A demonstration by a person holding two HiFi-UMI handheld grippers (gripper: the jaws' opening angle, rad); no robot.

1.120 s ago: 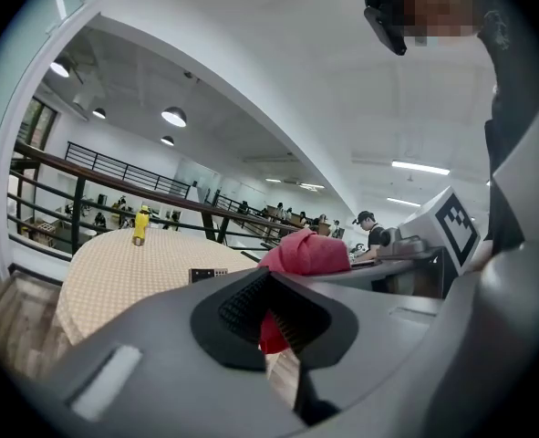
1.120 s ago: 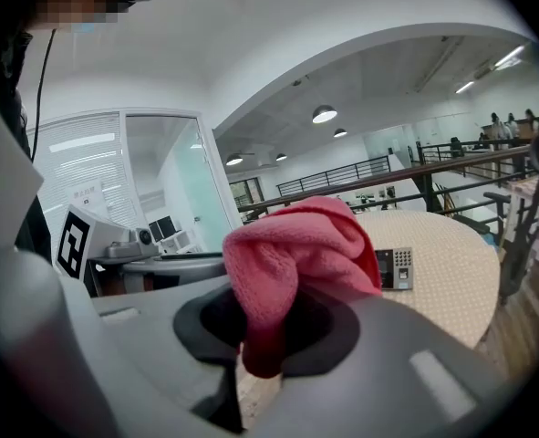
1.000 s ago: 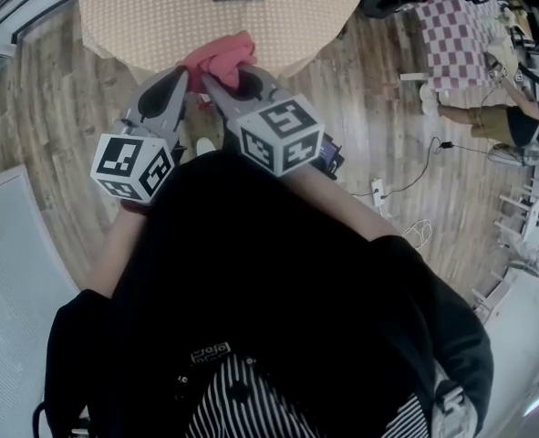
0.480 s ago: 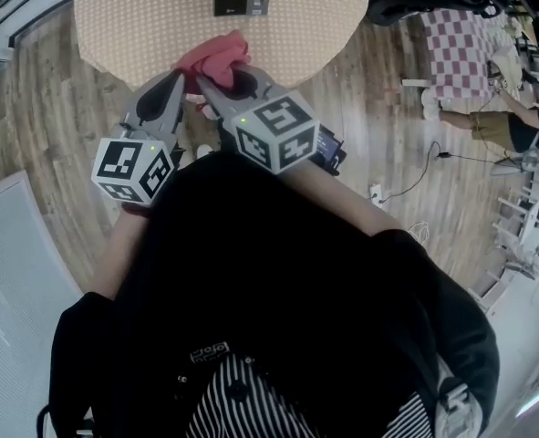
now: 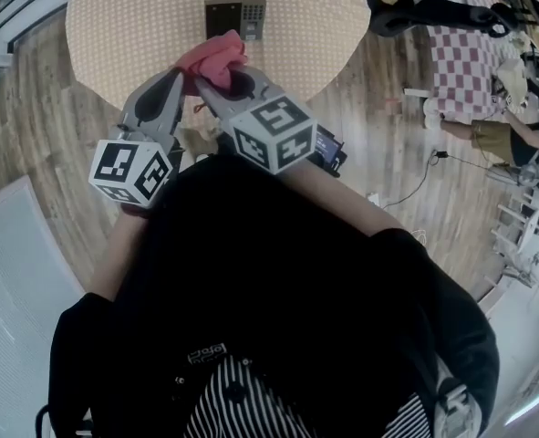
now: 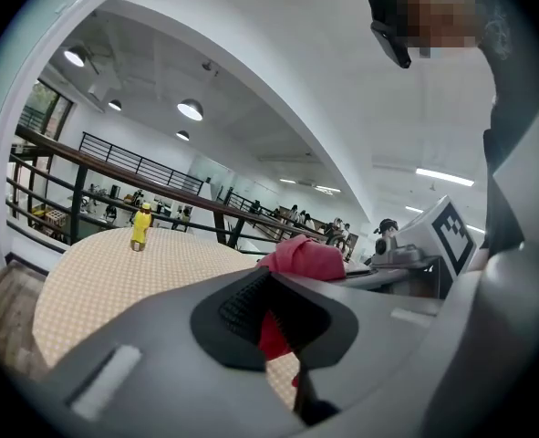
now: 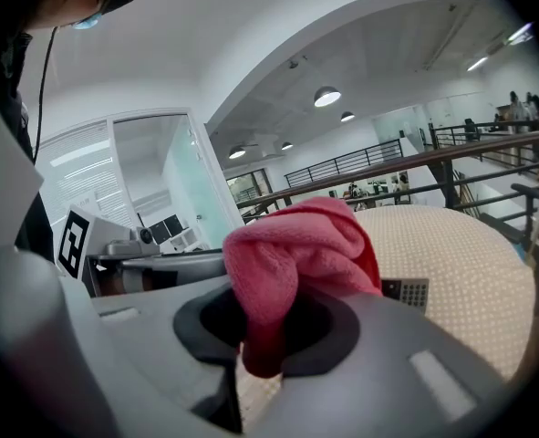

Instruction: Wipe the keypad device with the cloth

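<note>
Both grippers are held low, close to the person's body, tips angled together over the near table edge. The right gripper (image 5: 216, 78) is clamped on a bunched pink terry cloth (image 5: 214, 57), and the left gripper (image 5: 172, 88) sits just beside it, jaws drawn together with a red strip of that cloth in their seam. The keypad device (image 5: 235, 18), a flat dark rectangle with a grey button grid, lies just beyond the cloth on the round, dotted beige table (image 5: 132, 26), with bare tabletop open either side of the tips.
</note>
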